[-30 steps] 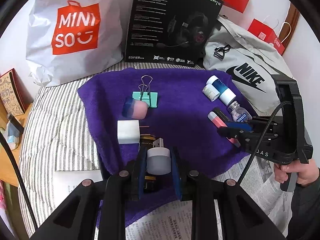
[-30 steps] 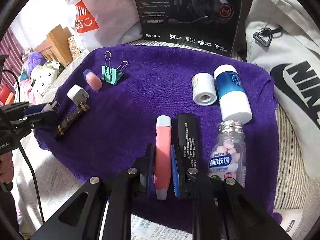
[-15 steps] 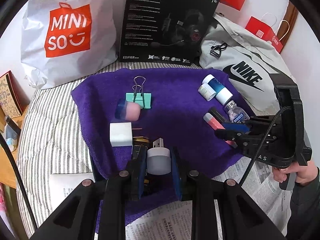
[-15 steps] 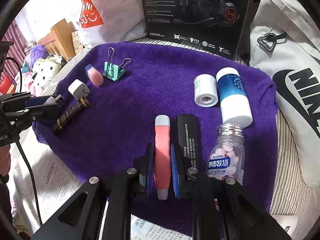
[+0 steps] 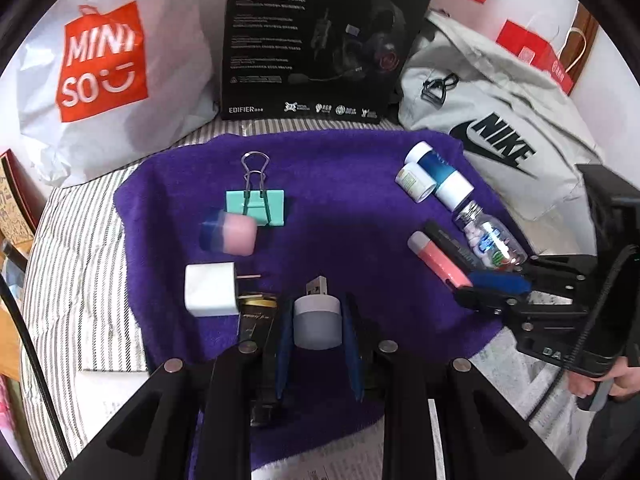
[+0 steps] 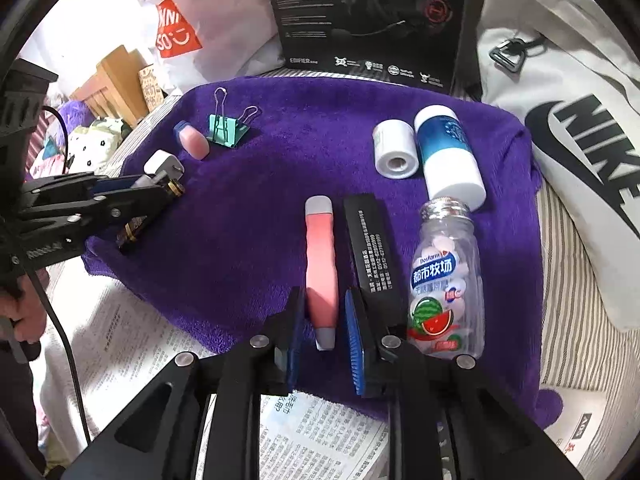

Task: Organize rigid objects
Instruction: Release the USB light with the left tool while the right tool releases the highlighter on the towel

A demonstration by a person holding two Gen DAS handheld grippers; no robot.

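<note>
A purple towel (image 5: 352,184) holds the objects. My left gripper (image 5: 318,322) stands open around a grey USB night light (image 5: 318,320) lying on the towel, a small gap at each pad. A white charger plug (image 5: 210,294) and a black-gold tube (image 5: 256,320) lie just left of it. My right gripper (image 6: 324,320) is open around the near end of a pink tube (image 6: 320,264) lying on the towel (image 6: 280,184), beside a black stick (image 6: 370,248) and a candy bottle (image 6: 444,280).
A teal binder clip (image 5: 256,206) and a pink-blue eraser (image 5: 230,234) lie at the towel's far left. Two white bottles (image 6: 446,156) lie far right. A Miniso bag (image 5: 104,72), a headset box (image 5: 320,36) and a Nike bag (image 5: 496,136) stand behind. Newspaper (image 6: 320,432) covers the near edge.
Both grippers have opened: the left has let go of the night light, the right has let go of the pink tube. Both objects now rest on the towel.
</note>
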